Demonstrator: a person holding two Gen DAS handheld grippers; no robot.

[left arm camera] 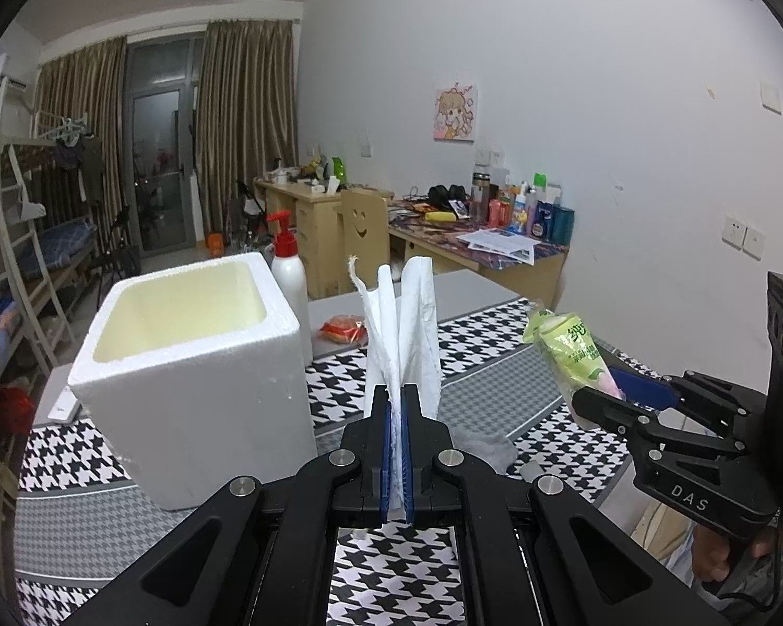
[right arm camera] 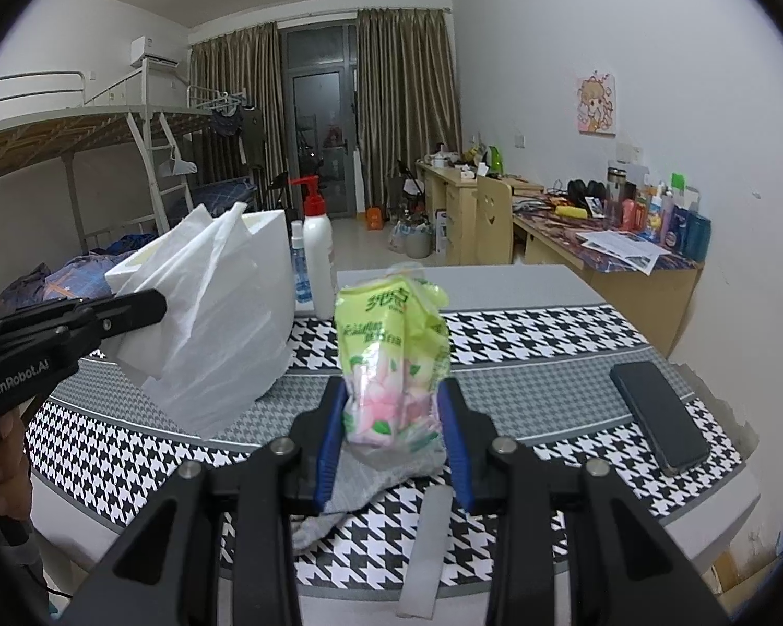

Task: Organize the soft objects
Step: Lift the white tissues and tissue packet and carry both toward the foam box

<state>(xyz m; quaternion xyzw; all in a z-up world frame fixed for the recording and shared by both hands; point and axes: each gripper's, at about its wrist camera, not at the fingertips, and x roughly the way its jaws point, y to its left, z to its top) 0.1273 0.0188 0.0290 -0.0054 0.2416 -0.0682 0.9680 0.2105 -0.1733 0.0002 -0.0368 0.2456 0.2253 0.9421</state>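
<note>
We hold two soft things above the table [right arm camera: 522, 281], one in each gripper. Our left gripper [left arm camera: 398, 396] is clenched on a white tissue [left arm camera: 404, 323], its jaws pinched nearly together on the lower edge, so the sheet stands upright and fans out above the pads. Our right gripper [right arm camera: 394, 407] grasps a green tissue pack [right arm camera: 391, 360], jaws partly apart with the pack squeezed between the blue pads; the pack's long axis runs up and away from the fingers.

What the next move turns on, we judge, is where the foam box [left arm camera: 193, 365] lies. In the left wrist view it stands just left of the tissue, mouth up, and close by. From the right gripper it lies well to the left, beyond the tissue and partly hidden behind it. So the left hand is the nearer, and the tissue should likely go in first, with a short carry leftward over the rim. The pack must cross further, and would need the left gripper out of its way.

As far as we can see into the box, it looks empty; its floor is partly hidden by the near wall. A grey cloth [right arm camera: 360, 490] lies on the table under the right gripper, not yet stowed. A phone [right arm camera: 657, 417] lies to the right, well apart.
</note>
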